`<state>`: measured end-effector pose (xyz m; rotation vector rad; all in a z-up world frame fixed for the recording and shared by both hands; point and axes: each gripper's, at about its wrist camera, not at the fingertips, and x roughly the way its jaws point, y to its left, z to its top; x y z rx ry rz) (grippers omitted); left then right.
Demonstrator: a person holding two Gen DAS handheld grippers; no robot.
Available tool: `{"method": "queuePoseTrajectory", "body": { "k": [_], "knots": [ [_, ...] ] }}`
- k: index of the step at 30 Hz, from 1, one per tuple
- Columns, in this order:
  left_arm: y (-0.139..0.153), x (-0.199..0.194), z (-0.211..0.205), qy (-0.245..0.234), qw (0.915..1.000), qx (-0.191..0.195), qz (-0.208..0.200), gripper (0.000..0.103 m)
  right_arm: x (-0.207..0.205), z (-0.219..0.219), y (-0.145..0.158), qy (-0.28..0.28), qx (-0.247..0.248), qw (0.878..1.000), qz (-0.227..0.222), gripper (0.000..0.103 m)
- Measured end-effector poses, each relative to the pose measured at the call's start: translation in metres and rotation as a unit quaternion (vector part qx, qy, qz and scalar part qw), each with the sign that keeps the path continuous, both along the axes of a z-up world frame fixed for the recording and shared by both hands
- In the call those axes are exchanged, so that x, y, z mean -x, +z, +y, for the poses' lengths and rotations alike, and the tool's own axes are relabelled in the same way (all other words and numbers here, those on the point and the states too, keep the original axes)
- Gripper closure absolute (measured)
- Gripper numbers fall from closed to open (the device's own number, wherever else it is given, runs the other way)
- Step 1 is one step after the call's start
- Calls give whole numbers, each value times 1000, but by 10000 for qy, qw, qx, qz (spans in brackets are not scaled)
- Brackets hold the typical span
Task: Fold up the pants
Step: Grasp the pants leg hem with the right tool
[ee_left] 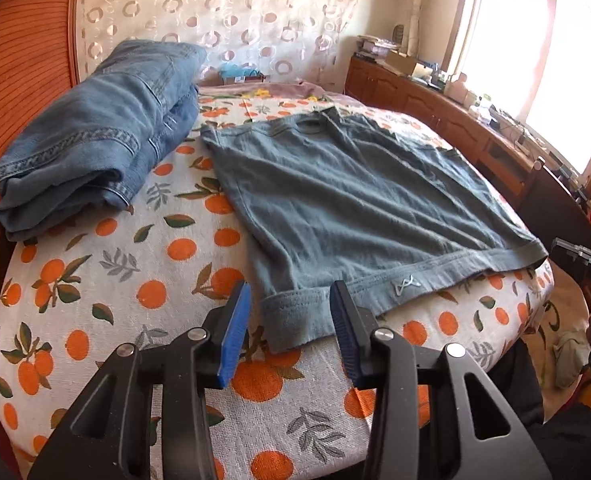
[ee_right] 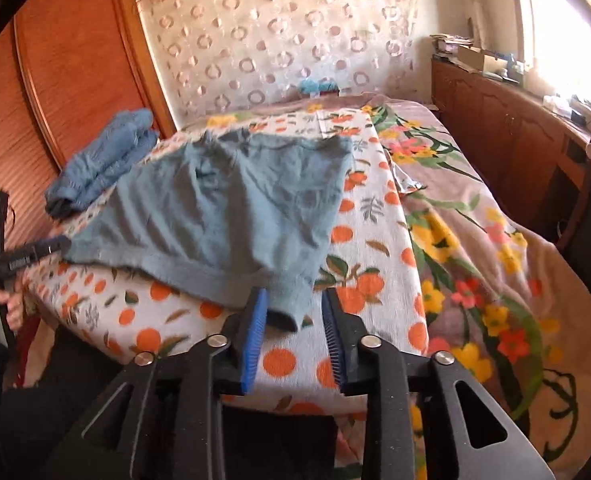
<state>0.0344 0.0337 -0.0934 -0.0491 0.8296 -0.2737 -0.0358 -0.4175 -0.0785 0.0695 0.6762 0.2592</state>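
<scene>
- The grey-blue pants (ee_left: 355,200) lie spread flat on the bed, on an orange-print sheet (ee_left: 135,288); their cuffed hem runs along the near edge of the mattress and the waistband lies at the far side, toward the headboard.
- In the right wrist view the same pants (ee_right: 223,216) show a hem corner drooping at the near edge of the bed.
- The left tongs (ee_left: 291,320) stand open at the near left hem corner: the corner lies in the gap between the two blue pads (ee_left: 235,332), and neither pad presses on the cloth.
- The right tongs (ee_right: 295,320) are open too, with the right hem corner hanging between the blue pads (ee_right: 253,340), which do not clamp it.
- The left tongs also appear at the left edge of the right wrist view, held in a hand (ee_right: 5,308).
- A folded pair of blue jeans (ee_left: 91,140) sits on the sheet to the left of the pants, near the wooden wardrobe (ee_right: 67,60).
- To the right of the orange-print sheet lies a flowered blanket (ee_right: 475,248).
- A patterned headboard (ee_left: 215,12) stands behind the bed.
- A low wooden cabinet (ee_left: 435,108) with clutter on top runs under the bright window (ee_left: 535,60).
</scene>
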Motion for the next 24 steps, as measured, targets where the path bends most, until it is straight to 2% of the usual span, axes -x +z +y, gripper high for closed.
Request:
{"method": "queuePoseTrajectory", "body": {
  "k": [6,9,17,20,24],
  "knots": [
    [-8,1,0,-40,9999,-122,29,88,-20,6,-9,-258,-161,9995,115,68],
    [-6,4,4,-14,9999,-104,-35,94,-28,12,-16,-286,-75,9993,248,68],
    [-8,10,8,51,9998,-186,19,93,-28,13,-20,-199,-94,9989,413,68],
    [-8,10,10,99,9998,-142,33,89,-26,12,-20,-205,-127,9987,447,68],
    [-2,10,13,196,9996,-184,-40,77,-25,13,-22,-193,-166,9985,477,68]
  ]
}}
